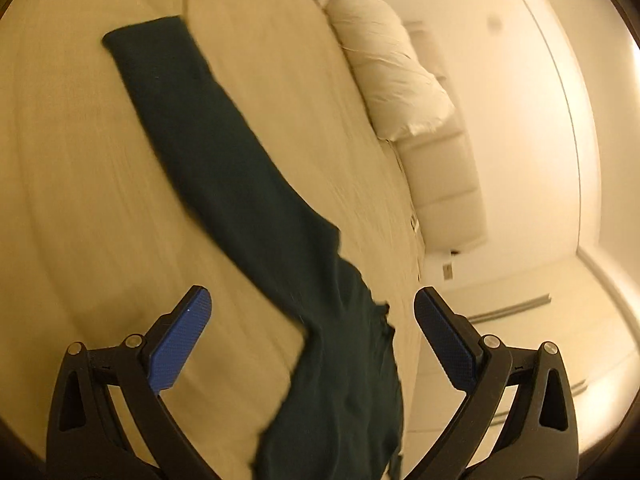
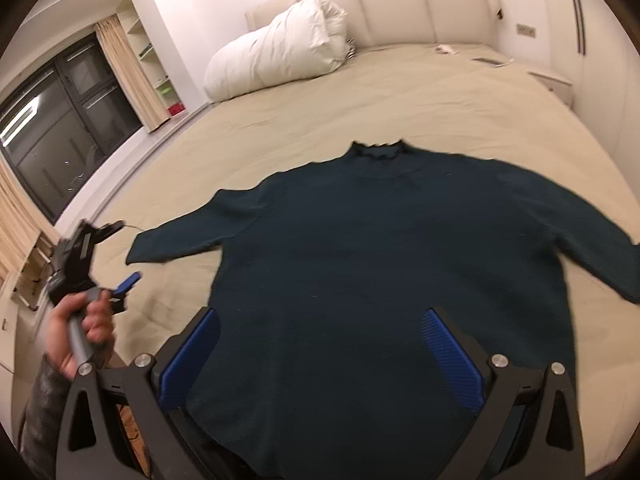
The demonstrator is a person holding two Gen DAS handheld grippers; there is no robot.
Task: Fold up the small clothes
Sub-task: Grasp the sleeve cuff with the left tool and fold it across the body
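Left gripper (image 2: 120, 280) at the bed's left edge, fingers spread apart, gripping nothing (hand (image 2: 86, 330) on its handle). Dark green sweater (image 2: 380, 260) spread flat on the beige bedsheet (image 2: 400, 100), collar toward the headboard (image 2: 400, 4), left sleeve (image 1: 192, 120) stretched outward. Right gripper (image 2: 320, 356) above the hem, blue pads (image 2: 450, 360) wide apart, clamping nothing. White duvet (image 2: 276, 52) bundled beyond.

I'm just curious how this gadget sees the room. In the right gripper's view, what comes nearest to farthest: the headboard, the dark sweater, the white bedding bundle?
1. Dark sweater: spread flat on the bed, directly under and ahead of the right gripper.
2. White bedding bundle: far end of the bed, left.
3. Headboard: behind the bundle, against the wall.
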